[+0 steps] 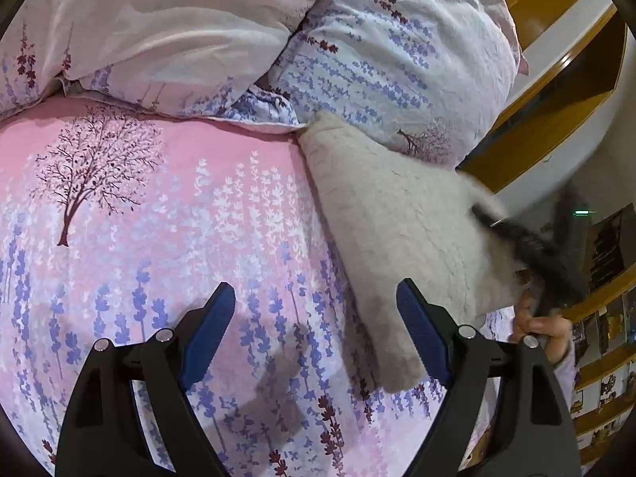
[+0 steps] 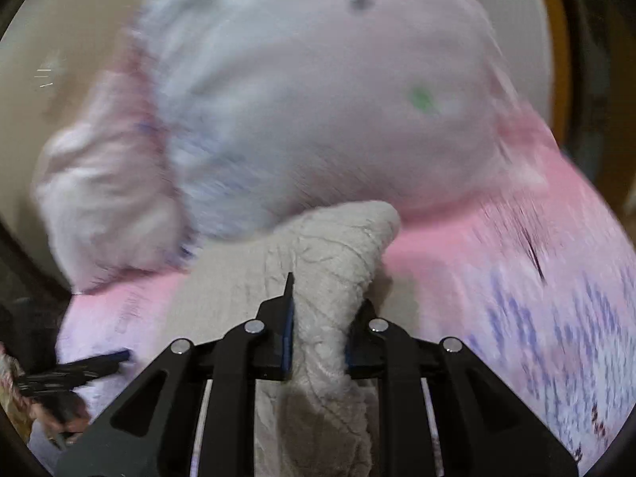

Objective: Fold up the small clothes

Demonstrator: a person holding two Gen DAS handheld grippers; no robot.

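The right claw (image 2: 318, 318) pinches a bunched corner of the grey fleece cloth (image 1: 397, 230), which lies on the pink floral bedsheet (image 1: 159, 206) at three o'clock; the left claw (image 1: 316, 330) gapes empty.

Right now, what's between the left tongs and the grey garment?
Only bare floral bedsheet. In the left wrist view, the open left tongs hover over it, and the grey garment lies just beside the right-hand finger.

Both wrist cameras look steeply down, close over the bedspread (image 1: 159, 238), sharing the grey cloth (image 1: 397, 230).
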